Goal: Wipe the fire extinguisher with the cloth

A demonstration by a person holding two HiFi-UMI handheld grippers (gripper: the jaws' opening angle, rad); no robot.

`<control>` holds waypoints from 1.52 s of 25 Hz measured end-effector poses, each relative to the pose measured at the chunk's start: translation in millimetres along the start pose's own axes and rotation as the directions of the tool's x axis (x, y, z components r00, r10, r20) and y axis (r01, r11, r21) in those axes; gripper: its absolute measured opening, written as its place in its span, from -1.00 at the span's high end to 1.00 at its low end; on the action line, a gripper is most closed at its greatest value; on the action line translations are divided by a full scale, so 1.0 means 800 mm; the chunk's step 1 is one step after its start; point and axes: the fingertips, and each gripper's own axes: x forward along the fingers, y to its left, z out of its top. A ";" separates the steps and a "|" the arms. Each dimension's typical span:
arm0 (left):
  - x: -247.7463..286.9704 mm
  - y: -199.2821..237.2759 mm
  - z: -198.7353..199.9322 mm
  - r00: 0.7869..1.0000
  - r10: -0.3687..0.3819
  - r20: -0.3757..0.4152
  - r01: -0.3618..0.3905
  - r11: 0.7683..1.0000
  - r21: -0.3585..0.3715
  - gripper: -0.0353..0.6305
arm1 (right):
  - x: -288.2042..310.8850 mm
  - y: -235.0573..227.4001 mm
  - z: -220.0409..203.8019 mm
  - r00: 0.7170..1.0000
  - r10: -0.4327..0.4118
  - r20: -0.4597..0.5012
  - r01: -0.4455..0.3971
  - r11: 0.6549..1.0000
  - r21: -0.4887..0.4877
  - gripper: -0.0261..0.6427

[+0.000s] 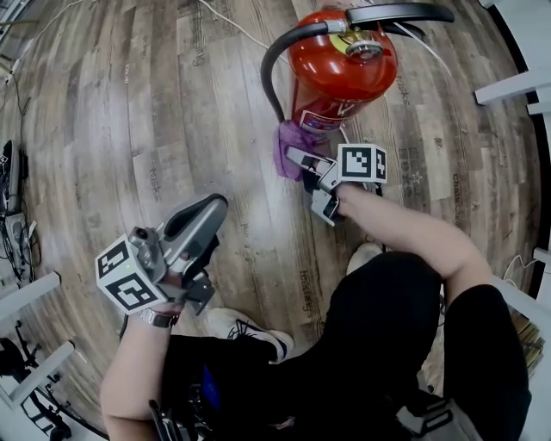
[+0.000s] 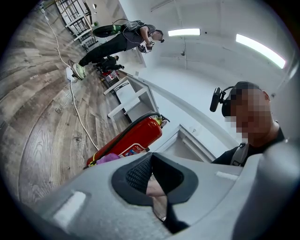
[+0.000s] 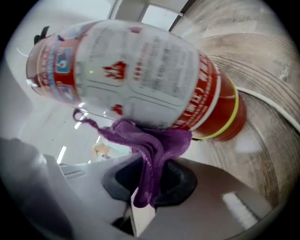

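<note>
While clamped on a purple cloth [image 3: 150, 145], the right gripper [image 3: 147, 187] presses the bunched fabric against the lower edge of the white label [image 3: 136, 61] on a red fire extinguisher [image 3: 140, 70]. A tail of the cloth hangs down between the two jaws. Just past the contact point, a yellow band [image 3: 232, 110] rings the cylinder near its base.

Seen from the head view, the extinguisher stands upright on a wood-plank floor [image 1: 172, 103] directly in front of the person. Its black handle [image 1: 400, 13] is on top, and its black hose [image 1: 274, 65] curves down the side nearest the cloth. A white cable [image 3: 269, 103] lies on the boards beside the base.

The left gripper [image 1: 207, 211] is held low on the person's left, well apart from the extinguisher. Its jaws are closed together with nothing between them. In the left gripper view, the extinguisher and the cloth show beyond the closed jaws, with another person [image 2: 122, 37] bending over at the far end of the room.
</note>
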 end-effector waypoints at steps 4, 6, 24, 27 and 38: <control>0.013 0.003 0.002 1.000 -0.014 0.010 0.014 1.000 -0.022 0.90 | -0.030 0.112 -0.011 0.961 0.254 -0.110 -0.263 0.962 -0.074 0.72; 0.021 0.002 0.003 1.000 -0.022 0.009 0.023 0.999 -0.039 0.66 | -0.051 0.164 -0.015 0.923 0.336 -0.186 -0.365 0.919 -0.147 0.72; 0.083 -0.095 0.039 0.935 -0.343 0.094 0.349 0.935 -0.058 0.45 | -0.119 0.339 -0.044 0.818 0.272 -0.506 -0.521 0.724 -0.452 0.71; 0.083 -0.104 0.038 0.921 -0.380 0.085 0.386 0.920 -0.067 0.44 | -0.120 0.342 -0.052 0.817 0.224 -0.532 -0.512 0.706 -0.489 0.71; 0.073 -0.090 0.068 0.923 -0.356 0.147 0.370 0.925 -0.084 0.66 | -0.120 0.350 -0.045 0.871 0.131 -0.474 -0.422 0.695 -0.582 0.45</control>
